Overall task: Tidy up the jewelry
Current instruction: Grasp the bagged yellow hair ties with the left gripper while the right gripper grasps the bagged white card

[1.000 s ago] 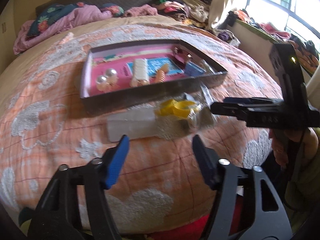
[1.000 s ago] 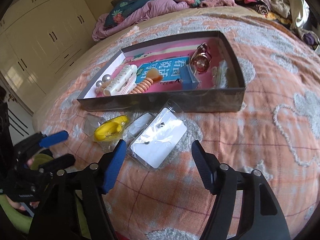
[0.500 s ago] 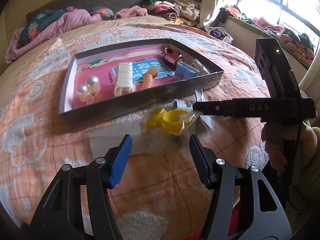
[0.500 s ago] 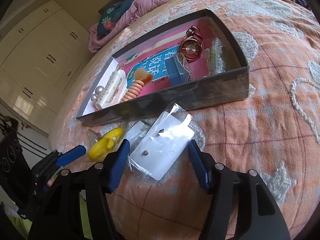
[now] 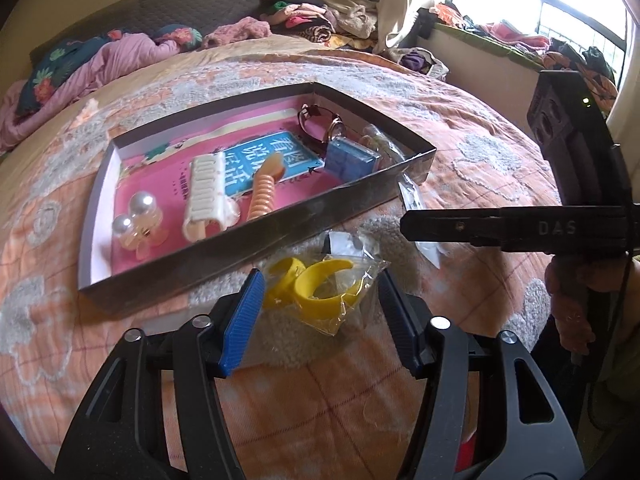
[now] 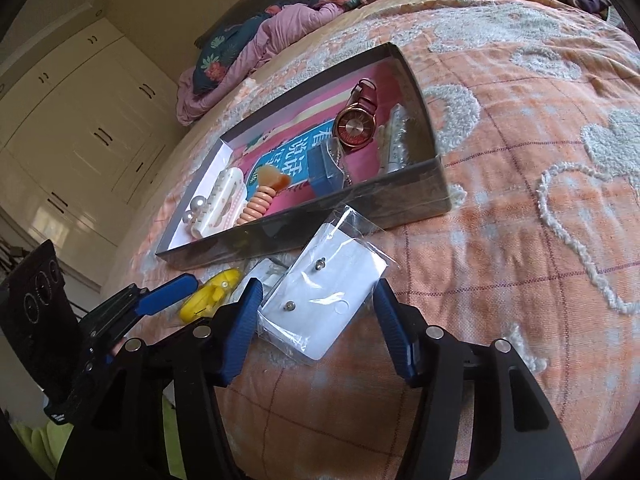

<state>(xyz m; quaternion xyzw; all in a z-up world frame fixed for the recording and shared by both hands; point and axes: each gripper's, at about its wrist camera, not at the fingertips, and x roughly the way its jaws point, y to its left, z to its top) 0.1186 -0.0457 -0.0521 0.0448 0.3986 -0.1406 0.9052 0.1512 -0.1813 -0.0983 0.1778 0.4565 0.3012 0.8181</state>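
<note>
Watch face (image 6: 354,129) only from right

The left gripper (image 5: 320,312) is closing around a yellow-ring packet (image 5: 320,286), seemingly not yet pinched.

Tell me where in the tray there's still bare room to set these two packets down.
Inside the tray, the pink floor by its far wall, behind the white hair clip, is bare. The watch, blue box and clear packet crowd the right end. Pearl clip and coil tie fill the near left.
</note>
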